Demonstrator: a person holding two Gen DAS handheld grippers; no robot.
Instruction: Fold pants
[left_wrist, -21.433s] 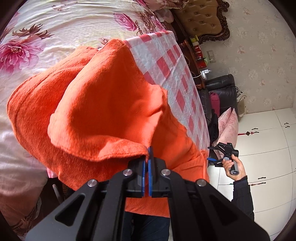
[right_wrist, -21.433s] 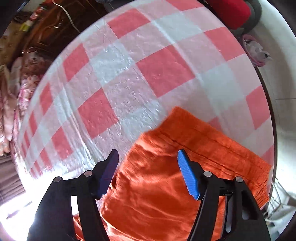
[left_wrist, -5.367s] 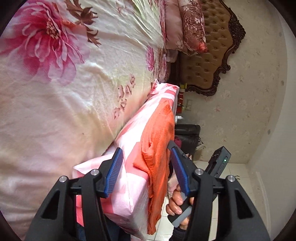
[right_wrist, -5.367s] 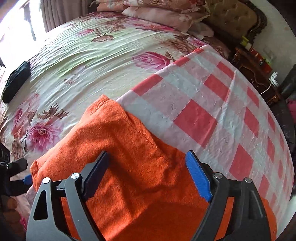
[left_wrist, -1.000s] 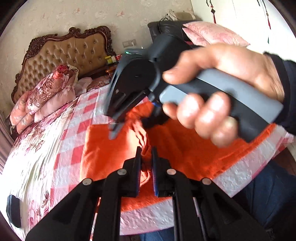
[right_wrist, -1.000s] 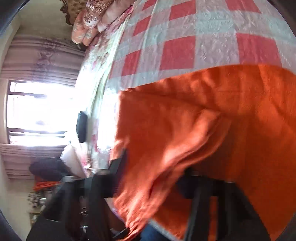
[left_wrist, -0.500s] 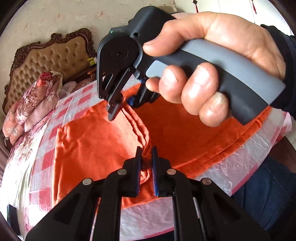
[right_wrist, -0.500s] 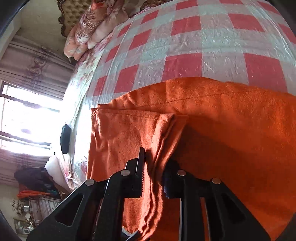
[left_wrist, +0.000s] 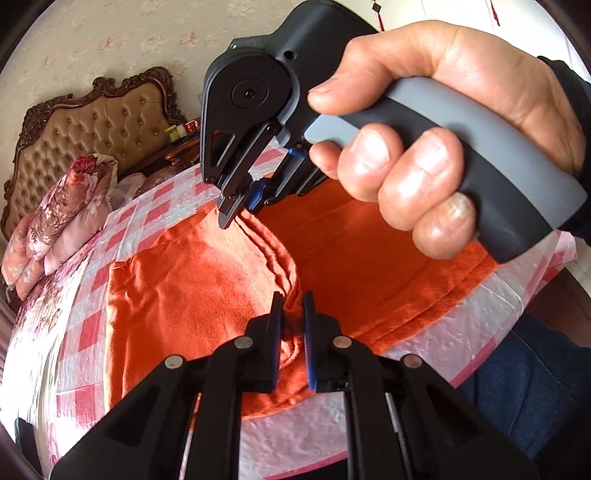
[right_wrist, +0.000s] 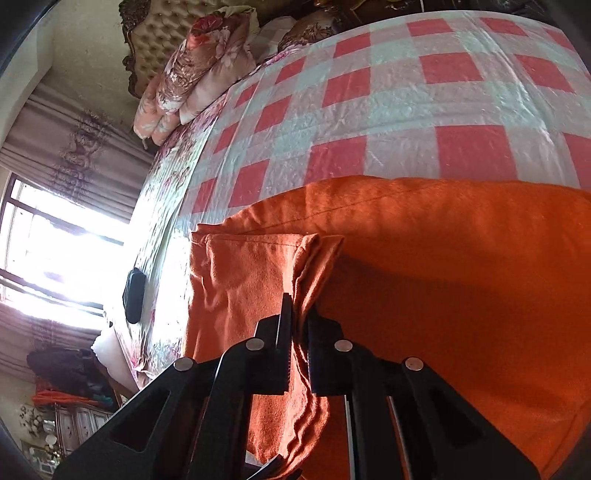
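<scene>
Orange pants (left_wrist: 192, 288) lie on a red and white checked cloth (left_wrist: 122, 229) on the bed. My left gripper (left_wrist: 292, 317) is shut on a bunched fold of the pants near the front edge. The right gripper (left_wrist: 240, 210), held in a hand, shows in the left wrist view pinching the same raised ridge farther along. In the right wrist view the right gripper (right_wrist: 299, 317) is shut on the layered fold, and the pants (right_wrist: 461, 295) spread flat to the right.
Flowered pillows (left_wrist: 62, 206) and a tufted headboard (left_wrist: 92, 122) stand at the far end of the bed. A dark small object (right_wrist: 133, 295) lies on the flowered sheet by the bright window (right_wrist: 44, 266). The person's blue-trousered leg (left_wrist: 524, 387) is at the cloth's near edge.
Both grippers, shut on the fold, have moved little over the last second. The ridge of cloth between them stands taut, and the right gripper is nearer the left camera.
</scene>
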